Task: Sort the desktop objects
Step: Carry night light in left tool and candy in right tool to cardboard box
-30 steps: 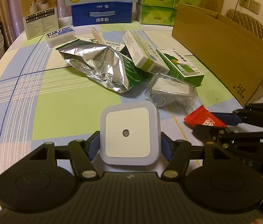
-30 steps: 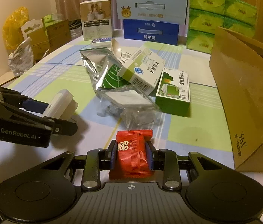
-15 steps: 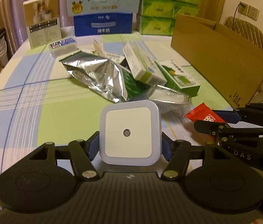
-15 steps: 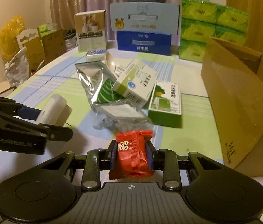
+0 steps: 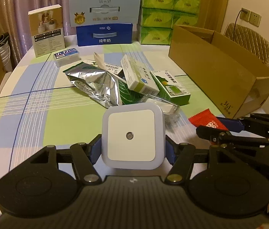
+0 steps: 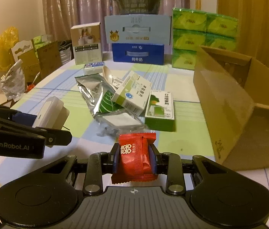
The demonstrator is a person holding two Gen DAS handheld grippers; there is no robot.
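Left claw (image 5: 132,150) clamps a square white plastic night-light (image 5: 132,135); right claw (image 6: 134,160) grips a crinkled red foil sachet (image 6: 135,158). Risk: sachet slipping before the open cardboard box (image 6: 235,103) ahead-right.

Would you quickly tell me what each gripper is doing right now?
Left gripper: closed on the white night light.
Right gripper: closed on the red packet.

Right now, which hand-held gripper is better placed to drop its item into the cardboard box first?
Right: its red packet sits beside the cardboard box. The left, holding the night light, is farther away.
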